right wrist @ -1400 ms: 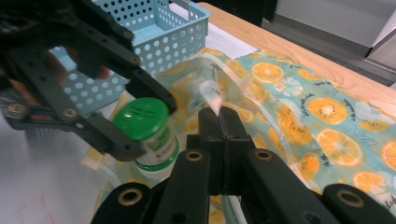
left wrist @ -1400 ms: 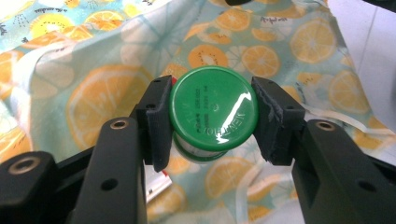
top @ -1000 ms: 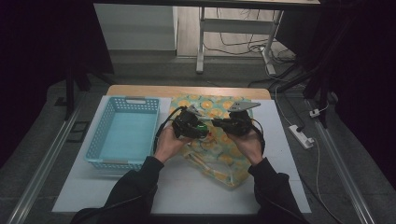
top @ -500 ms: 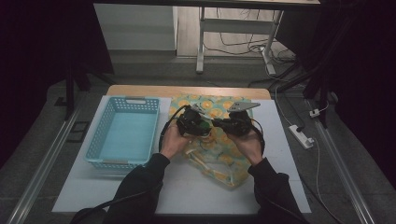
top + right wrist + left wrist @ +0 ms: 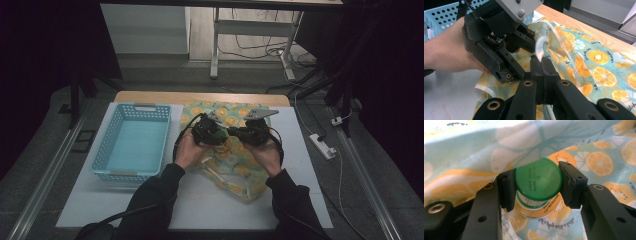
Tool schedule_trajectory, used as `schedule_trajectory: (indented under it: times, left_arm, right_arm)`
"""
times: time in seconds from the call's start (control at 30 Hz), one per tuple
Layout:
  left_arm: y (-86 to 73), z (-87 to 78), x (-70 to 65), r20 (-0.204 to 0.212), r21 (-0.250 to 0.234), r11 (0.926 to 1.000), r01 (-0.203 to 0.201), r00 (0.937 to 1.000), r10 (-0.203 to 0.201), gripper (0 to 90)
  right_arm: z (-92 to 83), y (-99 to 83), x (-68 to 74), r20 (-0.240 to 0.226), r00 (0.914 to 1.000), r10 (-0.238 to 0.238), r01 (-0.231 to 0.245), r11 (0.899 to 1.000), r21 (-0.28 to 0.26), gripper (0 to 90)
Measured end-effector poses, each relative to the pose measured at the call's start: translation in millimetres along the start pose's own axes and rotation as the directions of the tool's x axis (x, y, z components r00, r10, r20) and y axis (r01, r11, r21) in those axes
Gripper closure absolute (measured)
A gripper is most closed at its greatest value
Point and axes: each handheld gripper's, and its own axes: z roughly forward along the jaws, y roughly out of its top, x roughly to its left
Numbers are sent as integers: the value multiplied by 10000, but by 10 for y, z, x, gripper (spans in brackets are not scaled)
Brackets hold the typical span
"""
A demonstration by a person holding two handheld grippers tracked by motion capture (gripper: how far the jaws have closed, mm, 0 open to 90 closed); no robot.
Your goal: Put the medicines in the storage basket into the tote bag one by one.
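A light blue bag printed with orange slices (image 5: 235, 167) lies on the white table (image 5: 125, 205). My left gripper (image 5: 216, 133) reaches into its mouth. In the left gripper view the left gripper (image 5: 537, 182) is shut on a can with a green lid (image 5: 538, 177), one pad on each side of the lid, with bag cloth (image 5: 486, 150) draped above. My right gripper (image 5: 541, 63) is shut on the bag's white-trimmed edge (image 5: 541, 46) and holds it up, just beside the left gripper's black body (image 5: 496, 37). In the high view the right gripper (image 5: 241, 134) meets the left over the bag.
A light blue perforated basket (image 5: 145, 106) stands left of the bag, with nothing in it. A white power strip (image 5: 322, 146) lies off the table's right side. A wooden strip (image 5: 150, 97) runs along the far edge. Bare white tabletop lies in front of the bag.
The left gripper has shifted slightly right and down, farther into the bag's mouth with the can. The right gripper has kept still on the bag's edge.
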Motion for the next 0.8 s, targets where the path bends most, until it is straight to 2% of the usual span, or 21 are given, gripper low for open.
schedule_trajectory:
  times: [0.07, 0.13, 0.23, 0.43, 0.8]
  left_arm:
    - [0, -7, -7, -52, 2, 10000, 17, 10000, -17, 508]
    - [-4, -25, -4, 85, -72, 9999, 79, 9999, -78, 489]
    - [1, -65, 0, 314, -35, 9997, 243, 9992, -242, 409]
    - [-7, -193, -39, 565, -192, 9989, 420, 9976, -408, 308]
    - [-70, -411, -185, 925, -238, 9997, 39, 9957, -17, 148]
  right_arm:
    - [-3, -1, -3, 6, 10000, 3, -3, 10000, -3, 900]
    - [-6, -2, -5, 20, 10000, 8, -8, 10000, -11, 900]
    - [-10, -4, -9, 22, 10000, 34, -34, 10000, -5, 900]
    - [-13, -4, -15, 26, 10000, 43, -43, 10000, -7, 900]
    - [-14, 1, -3, -20, 10000, 46, -46, 10000, -55, 900]
